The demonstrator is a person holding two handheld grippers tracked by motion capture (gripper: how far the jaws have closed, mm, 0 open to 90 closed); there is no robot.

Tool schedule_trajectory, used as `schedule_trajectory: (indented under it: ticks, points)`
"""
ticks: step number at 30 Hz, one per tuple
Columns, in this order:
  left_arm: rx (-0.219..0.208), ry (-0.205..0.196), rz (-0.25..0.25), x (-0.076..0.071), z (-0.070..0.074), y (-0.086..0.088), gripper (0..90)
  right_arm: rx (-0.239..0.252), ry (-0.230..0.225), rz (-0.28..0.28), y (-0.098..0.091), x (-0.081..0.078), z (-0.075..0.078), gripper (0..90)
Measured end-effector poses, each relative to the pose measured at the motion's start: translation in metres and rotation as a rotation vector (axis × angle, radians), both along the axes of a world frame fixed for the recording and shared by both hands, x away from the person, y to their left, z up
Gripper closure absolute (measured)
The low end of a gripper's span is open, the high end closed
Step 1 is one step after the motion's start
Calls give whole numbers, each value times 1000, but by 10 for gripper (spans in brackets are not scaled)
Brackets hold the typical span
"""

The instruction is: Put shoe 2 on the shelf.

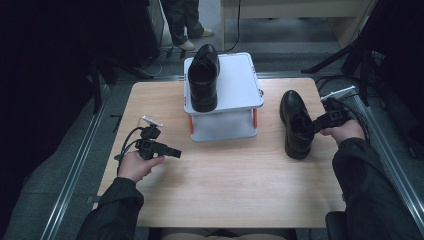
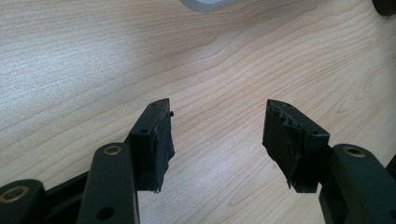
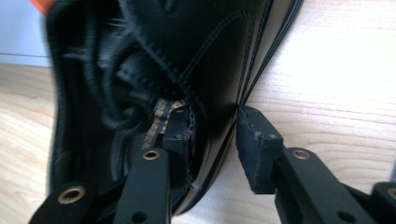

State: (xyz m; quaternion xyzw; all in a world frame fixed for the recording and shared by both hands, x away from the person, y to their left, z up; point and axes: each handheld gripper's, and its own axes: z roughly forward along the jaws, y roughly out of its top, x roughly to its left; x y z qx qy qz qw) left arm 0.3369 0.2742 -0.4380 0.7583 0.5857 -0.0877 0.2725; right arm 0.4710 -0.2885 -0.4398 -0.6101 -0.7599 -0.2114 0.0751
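We see from the high view a pale wooden tabletop [image 1: 220, 180] with a small grey two-level stand [image 1: 235, 82] at its far middle. One black leather shoe [image 1: 204, 77] rests on the left part of the stand's top shelf, toe pointing near. A second black shoe [image 1: 296, 124] lies flat on the tabletop to the right of the stand, well apart from the first.

The right hand-held gripper [image 1: 314, 126] reaches this second shoe from the right, at its opening. In the right gripper view we find one jaw inside the shoe [image 3: 187, 60], against the lining, and the other jaw outside, beside the sole edge, so that the shoe's side wall stands between them. A gap shows between the outer jaw and the leather; the pads do not press, and we read this right hand-held gripper [image 3: 212, 128] as released, with its jaws straddling the wall.

The left hand-held gripper [image 1: 176, 152] is at the near left of the tabletop, well apart from both shoes and from the stand, pointing right. In the left gripper view, the jaws of the left hand-held gripper [image 2: 217, 119] stand wide apart over bare wood [image 2: 93, 60], with nothing between them: released.

Beyond the far edge of the tabletop we see the legs and shoes of a standing person [image 1: 182, 22] on the floor.
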Motion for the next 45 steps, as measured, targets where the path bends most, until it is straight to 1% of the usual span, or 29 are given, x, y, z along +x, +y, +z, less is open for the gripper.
schedule_trajectory:
  ticks: [1,5,8,9,11,12,15,16,17,18,21,22,23,24,26,27,28,31,32,33,34,37,38,39,42,43,44,45]
  points:
    - [1,1,-7,0,-1,0,419,-3,9,-5,2,2,-5,646]
    - [0,1,-14,1,0,-1,419,-11,8,-9,4,5,-8,646]
    - [-4,3,-14,1,0,-2,419,-22,16,-15,5,7,-11,667]
    - [-2,2,-16,0,0,-2,419,-33,28,-26,6,9,-14,697]
    - [-2,2,-18,0,0,-2,419,-13,45,-50,5,11,-15,713]
    - [-7,0,-15,0,0,-2,420,-10,48,-51,4,12,-16,722]
    - [-13,-3,-10,0,0,-1,420,-4,79,-87,4,13,-14,769]
    - [-13,-3,-10,0,0,-1,420,-4,79,-87,4,13,-14,769]
    - [-15,-2,-12,0,1,0,420,-11,87,-99,4,13,-13,792]
    - [-18,-2,-10,0,1,0,420,-5,96,-114,3,13,-13,803]
    - [-16,0,-13,1,0,0,420,1,115,-126,2,14,-12,836]
    - [-16,0,-13,1,0,0,420,1,115,-126,2,14,-12,836]
    - [-14,-1,-10,1,0,0,422,-11,115,-135,2,15,-10,851]
    - [-12,-4,-8,1,0,0,423,-13,115,-143,2,15,-9,853]
    - [-16,-8,-2,1,0,0,424,-6,122,-144,2,15,-9,853]
    - [-18,-13,-4,1,0,1,424,21,134,-157,3,16,-8,853]
    - [-19,-12,-1,1,1,1,425,32,134,-161,4,17,-6,853]
    - [-22,-11,0,1,1,2,425,37,118,-157,7,17,-2,853]
    - [-22,-10,-1,1,0,2,425,58,113,-154,10,18,4,854]
    - [-23,-9,2,1,0,3,425,58,113,-154,10,18,4,854]
    - [-20,-11,-2,1,0,4,425,73,107,-152,12,19,10,854]
    - [-22,-9,3,1,1,5,425,66,111,-155,18,22,22,852]
    - [-22,-9,3,1,1,5,425,66,111,-155,18,22,22,852]
    - [-21,-10,3,1,0,5,425,57,116,-158,20,24,30,853]
    - [-19,-11,1,1,0,5,425,54,105,-156,24,26,43,852]
    - [-19,-11,1,1,0,5,425,54,105,-156,24,26,43,852]
    - [-29,-9,-2,0,1,6,425,74,109,-159,25,28,51,851]
    - [-29,-9,-2,0,1,6,425,87,121,-164,25,29,55,851]
